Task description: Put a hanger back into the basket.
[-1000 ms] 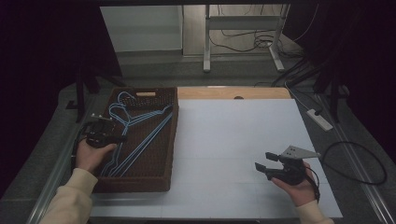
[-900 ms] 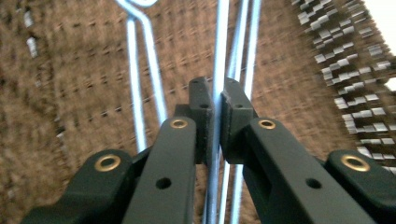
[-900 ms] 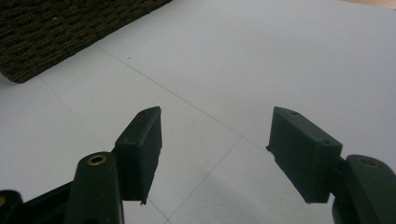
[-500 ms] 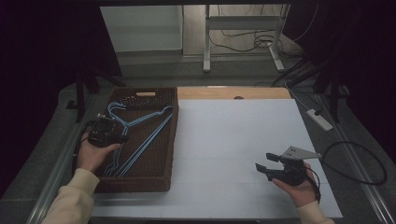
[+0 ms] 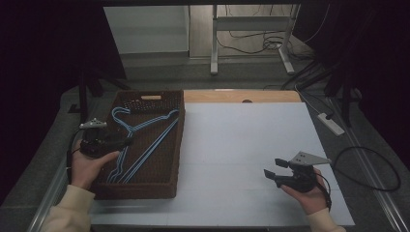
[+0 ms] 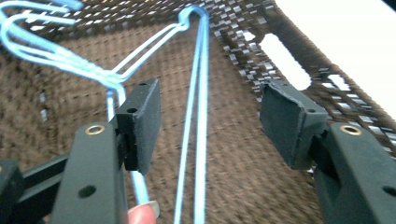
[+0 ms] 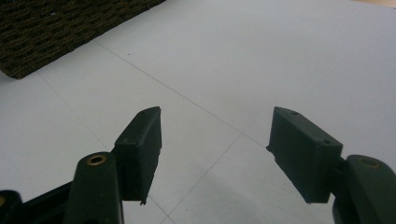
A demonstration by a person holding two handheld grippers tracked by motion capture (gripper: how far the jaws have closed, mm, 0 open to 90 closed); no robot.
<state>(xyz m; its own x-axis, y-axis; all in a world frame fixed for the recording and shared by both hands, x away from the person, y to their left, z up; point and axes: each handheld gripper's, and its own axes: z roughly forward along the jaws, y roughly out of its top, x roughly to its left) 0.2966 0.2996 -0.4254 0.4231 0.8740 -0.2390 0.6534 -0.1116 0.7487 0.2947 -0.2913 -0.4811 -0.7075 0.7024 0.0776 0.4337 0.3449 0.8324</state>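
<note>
Left tool (image 5: 126, 141) over the basket (image 5: 174, 164), its jaws just opening wide, pads clear of the blue hangers (image 5: 145, 145) lying flat inside. Right tool (image 5: 271, 168) hovers above the white bench (image 5: 241, 145), jaws apart, holding nothing.

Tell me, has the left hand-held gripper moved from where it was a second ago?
Yes. The left hand-held gripper has drawn back from over the blue hangers toward the brown basket's left rim, its jaws just opened with nothing between them.
</note>
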